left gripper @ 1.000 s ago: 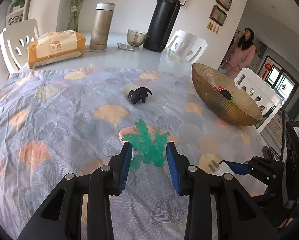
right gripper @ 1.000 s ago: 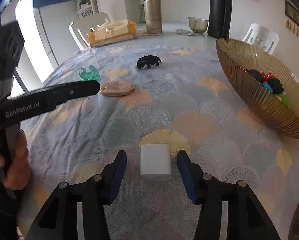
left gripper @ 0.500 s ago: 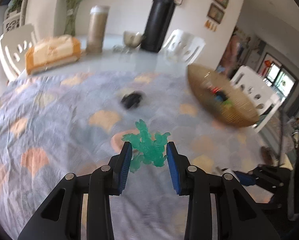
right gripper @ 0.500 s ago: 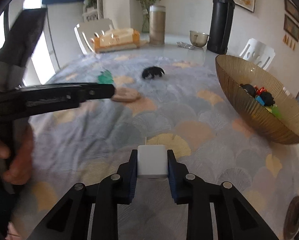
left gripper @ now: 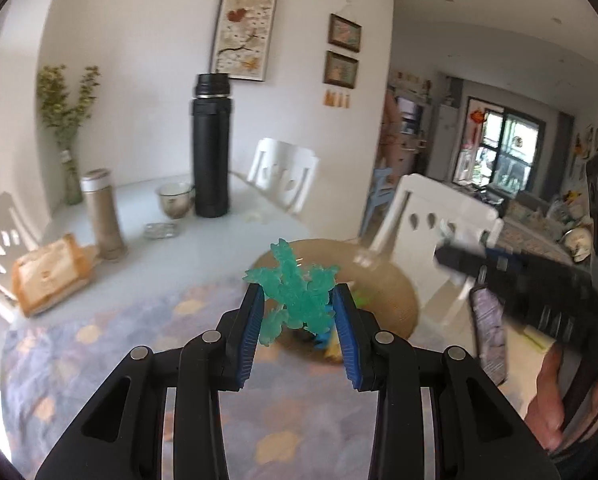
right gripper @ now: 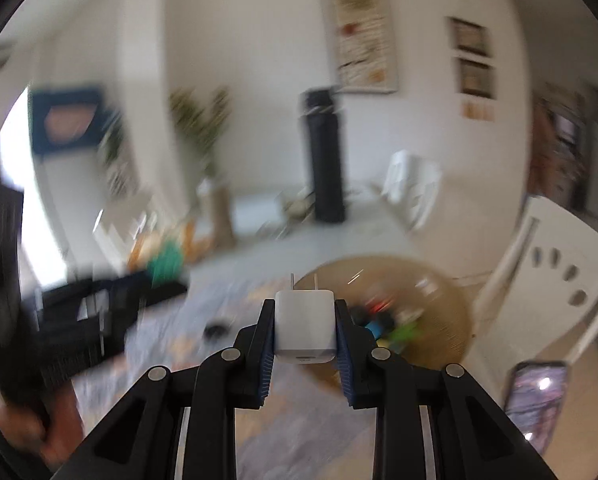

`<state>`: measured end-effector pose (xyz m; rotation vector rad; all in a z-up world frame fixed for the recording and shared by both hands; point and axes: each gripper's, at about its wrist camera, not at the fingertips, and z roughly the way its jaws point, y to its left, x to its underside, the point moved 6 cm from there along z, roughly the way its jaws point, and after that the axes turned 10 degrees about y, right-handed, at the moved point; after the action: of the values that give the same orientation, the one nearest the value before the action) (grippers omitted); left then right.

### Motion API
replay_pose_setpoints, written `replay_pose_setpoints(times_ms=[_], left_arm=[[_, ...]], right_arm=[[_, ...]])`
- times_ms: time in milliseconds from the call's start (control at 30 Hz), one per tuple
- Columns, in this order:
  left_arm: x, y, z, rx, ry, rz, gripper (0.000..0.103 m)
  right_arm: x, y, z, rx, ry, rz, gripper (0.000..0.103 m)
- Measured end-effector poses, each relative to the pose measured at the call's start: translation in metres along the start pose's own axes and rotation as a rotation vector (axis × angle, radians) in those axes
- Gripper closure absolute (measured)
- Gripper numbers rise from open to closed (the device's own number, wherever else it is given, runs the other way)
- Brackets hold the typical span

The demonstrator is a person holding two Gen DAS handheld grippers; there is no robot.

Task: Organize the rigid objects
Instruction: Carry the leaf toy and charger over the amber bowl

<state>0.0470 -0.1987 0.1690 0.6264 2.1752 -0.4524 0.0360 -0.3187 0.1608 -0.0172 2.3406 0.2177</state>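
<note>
My left gripper (left gripper: 298, 304) is shut on a translucent green toy figure (left gripper: 295, 288) and holds it in the air in front of the amber ribbed bowl (left gripper: 395, 292). My right gripper (right gripper: 304, 320) is shut on a white plug adapter (right gripper: 305, 326), prongs pointing away, raised near the same bowl (right gripper: 447, 312), which holds several small coloured toys (right gripper: 383, 320). The right gripper's body also shows at the right of the left wrist view (left gripper: 539, 284). The right wrist view is blurred.
A black toy (right gripper: 216, 330) lies on the patterned cloth (left gripper: 99, 344). At the back stand a tall black flask (left gripper: 211, 148), a beige tumbler (left gripper: 101, 214), a small metal bowl (left gripper: 175, 200) and a tissue pack (left gripper: 47, 276). White chairs (left gripper: 431, 232) stand beside the table.
The right gripper closed on the white adapter and lifted it. The left gripper lifted the green toy off the cloth. Both swung up and right toward the bowl.
</note>
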Motion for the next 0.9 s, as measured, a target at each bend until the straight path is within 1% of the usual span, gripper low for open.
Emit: replay_pose_setpoints(times_ms=[100,167,300,400,567,700,900], left_arm=[[-0.010,-0.010,0.013,0.048,0.001,-0.010,0.070],[-0.017,-0.017,0.022,0.076,0.000,-0.016,0.070],[-0.018,-0.025,0.041,0.109,0.015,-0.018,0.070],[-0.013,-0.029,0.058,0.114,0.050,-0.019,0.070],[-0.002,-0.027,0.082,0.127,0.102,-0.027,0.070],[0.001,-0.027,0.096,0.132,0.133,-0.030,0.070],[0.005,-0.030,0.106,0.139,0.163,-0.027,0.070]], right_arm=[[-0.015,-0.024,-0.009,0.033,-0.028,0.067,0.077],[-0.019,-0.031,-0.009,0.052,-0.030,0.086,0.077],[-0.011,-0.037,0.008,0.078,0.024,0.106,0.077],[0.000,-0.044,0.028,0.097,0.078,0.122,0.077],[0.012,-0.050,0.053,0.119,0.139,0.133,0.077],[0.017,-0.058,0.065,0.128,0.168,0.145,0.077],[0.019,-0.066,0.078,0.138,0.214,0.170,0.077]])
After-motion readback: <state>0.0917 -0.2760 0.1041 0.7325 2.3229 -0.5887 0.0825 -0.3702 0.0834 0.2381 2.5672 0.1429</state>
